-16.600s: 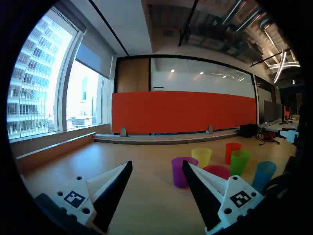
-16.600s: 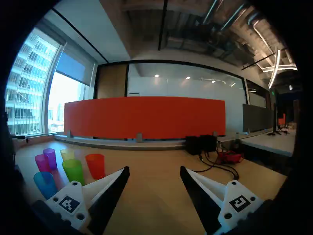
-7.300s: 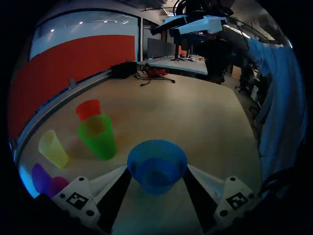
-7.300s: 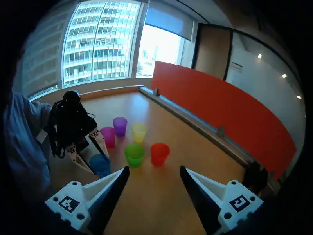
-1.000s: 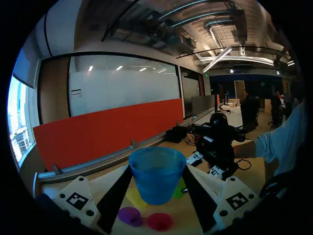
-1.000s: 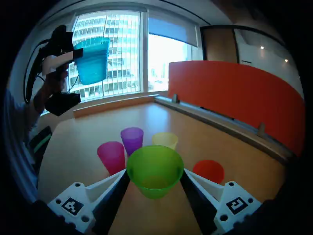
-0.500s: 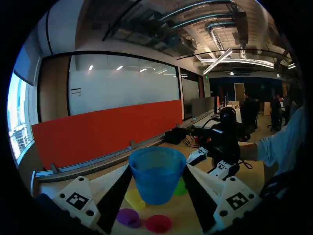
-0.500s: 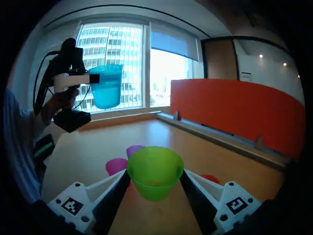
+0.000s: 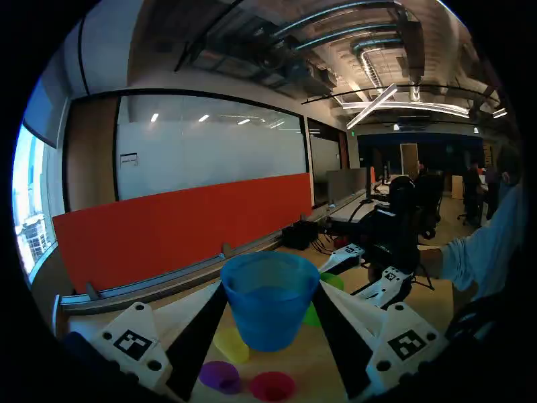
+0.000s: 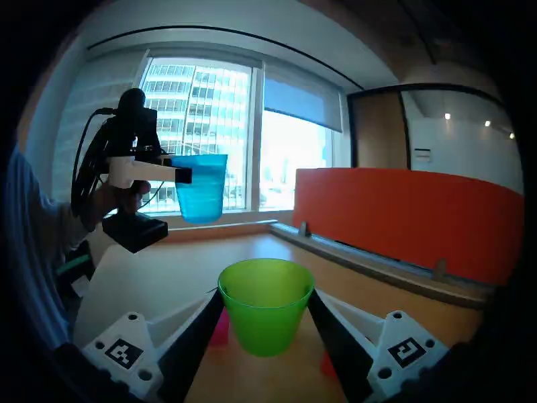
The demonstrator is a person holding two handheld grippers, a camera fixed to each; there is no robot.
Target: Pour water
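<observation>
Left gripper [image 9: 268, 294] is clamped on the blue cup [image 9: 270, 319], one finger on each side, bottom centre of the left gripper view. The cup is upright and looks like it has water in it, going by the darker band partway up. Right gripper [image 10: 265, 297] is doing the same with the green cup [image 10: 266, 316], bottom centre of the right gripper view, mouth up and seemingly empty. From there the blue cup hangs in the upper left, higher than the green one and well apart from it.

So I'd call this the lining-up bit. Bring the blue rim over the green mouth first, then tilt slowly. Keep the green cup level and steady, since both are in the air with nothing under them.

Down on the table [image 9: 315, 363], lower left of the left gripper view, sit the yellow cup [image 9: 231, 344], purple cup [image 9: 218, 375] and pink cup [image 9: 272, 385], right under any drips.
</observation>
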